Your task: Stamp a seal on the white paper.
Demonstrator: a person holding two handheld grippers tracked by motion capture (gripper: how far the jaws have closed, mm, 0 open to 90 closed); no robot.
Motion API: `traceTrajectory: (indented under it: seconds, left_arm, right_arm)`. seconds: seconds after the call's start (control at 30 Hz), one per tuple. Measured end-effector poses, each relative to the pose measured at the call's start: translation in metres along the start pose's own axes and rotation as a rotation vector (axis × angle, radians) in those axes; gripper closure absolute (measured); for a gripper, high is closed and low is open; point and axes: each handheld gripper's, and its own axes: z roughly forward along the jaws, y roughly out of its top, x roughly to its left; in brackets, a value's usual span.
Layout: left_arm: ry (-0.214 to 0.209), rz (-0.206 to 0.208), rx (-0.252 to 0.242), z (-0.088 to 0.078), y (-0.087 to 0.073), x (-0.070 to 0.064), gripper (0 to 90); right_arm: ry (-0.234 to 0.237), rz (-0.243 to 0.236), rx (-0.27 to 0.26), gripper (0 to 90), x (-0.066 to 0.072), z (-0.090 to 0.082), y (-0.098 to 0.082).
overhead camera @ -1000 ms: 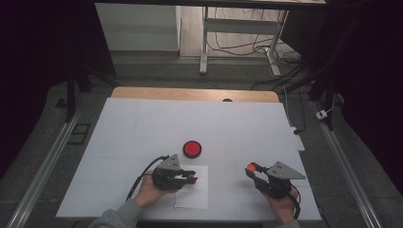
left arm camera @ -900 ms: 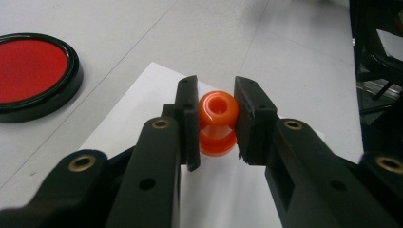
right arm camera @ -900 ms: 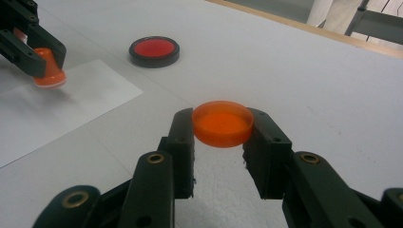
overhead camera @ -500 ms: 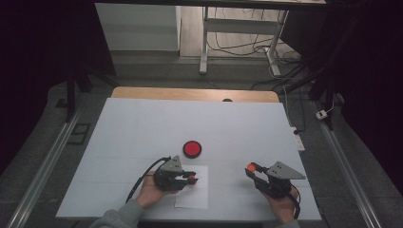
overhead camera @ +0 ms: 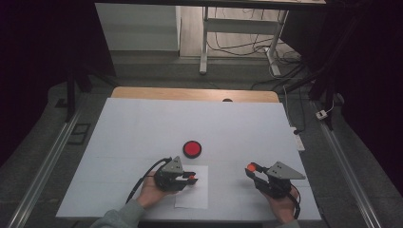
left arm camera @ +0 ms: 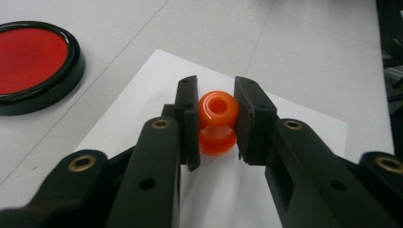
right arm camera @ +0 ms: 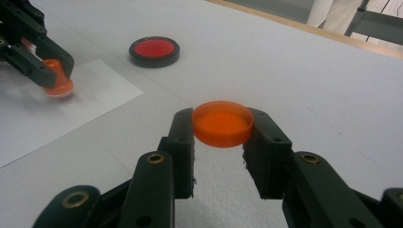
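Left gripper view: my left tongs [left arm camera: 216, 124] pinch an orange stamp [left arm camera: 217, 122] upright on white paper [left arm camera: 304, 118]; my right tongs [right arm camera: 221, 137] clamp its orange cap [right arm camera: 222, 122] above the tabletop [right arm camera: 309, 66].

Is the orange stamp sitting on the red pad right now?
No, the left tongs hold the orange stamp over the white paper, while the red pad lies apart, off to the side.
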Motion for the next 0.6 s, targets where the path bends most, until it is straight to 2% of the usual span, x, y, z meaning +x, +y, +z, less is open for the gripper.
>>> traceTrajectory:
  seconds: [0.47, 0.5, 0.6]
  left_arm:
    - [0.004, 0.018, 0.016, 0.0048, -0.0030, -0.0011, 73.0]
    - [0.008, 0.017, 0.018, 0.0049, -0.0030, -0.0016, 73.1]
    - [0.041, 0.050, 0.024, 0.0057, -0.0029, -0.0073, 73.1]
  right_arm:
    - [-0.001, 0.002, -0.002, 64.5, -0.0005, -0.0008, -0.0001]
    - [-0.001, 0.002, -0.002, 64.5, -0.0005, -0.0008, -0.0001]
    - [-0.001, 0.002, -0.002, 64.5, -0.0005, -0.0008, 0.0000]
